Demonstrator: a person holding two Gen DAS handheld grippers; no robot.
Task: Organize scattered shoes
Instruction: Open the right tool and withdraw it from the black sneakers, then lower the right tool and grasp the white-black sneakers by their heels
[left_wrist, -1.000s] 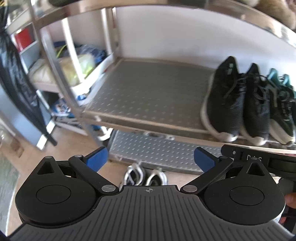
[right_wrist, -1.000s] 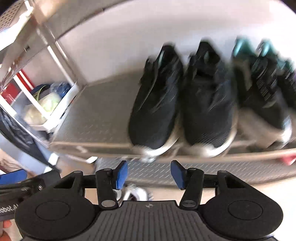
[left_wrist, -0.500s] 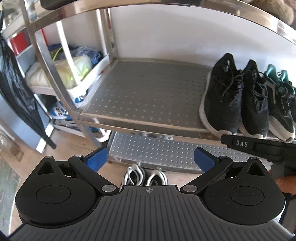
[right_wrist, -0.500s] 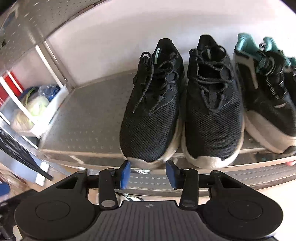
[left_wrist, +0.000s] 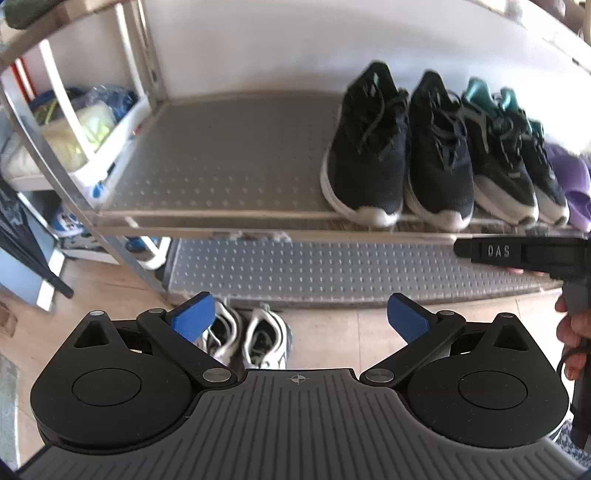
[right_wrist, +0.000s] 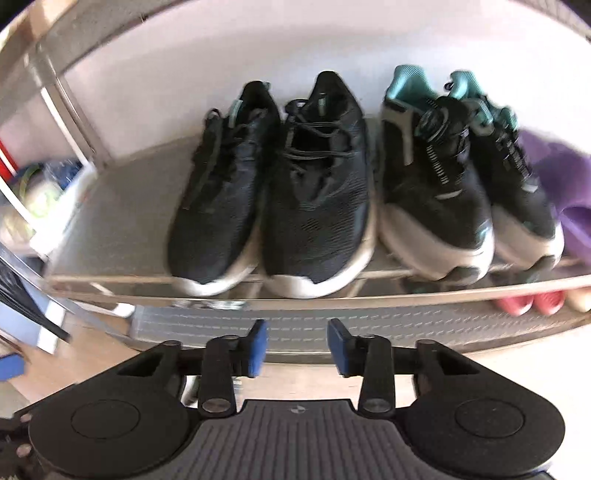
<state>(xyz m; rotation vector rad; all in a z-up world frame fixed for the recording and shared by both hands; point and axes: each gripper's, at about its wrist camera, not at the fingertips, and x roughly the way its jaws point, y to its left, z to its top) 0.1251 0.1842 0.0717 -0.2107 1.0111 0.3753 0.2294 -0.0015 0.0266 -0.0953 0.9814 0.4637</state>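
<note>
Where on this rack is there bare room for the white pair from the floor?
The middle shelf is bare from the left post across to the black pair. To their right it is crowded: teal pair, then purple shoes. The bottom shelf is bare in front of the white pair.

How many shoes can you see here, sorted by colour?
Black sneakers with white soles, middle shelf: 2
Black sneakers with teal collars, middle shelf: 2
Purple shoe, far right of that shelf, partly cut off: at least 1
White sneakers on the floor: 2
Pink shoes, lower shelf: 2
Total: at least 9
</note>
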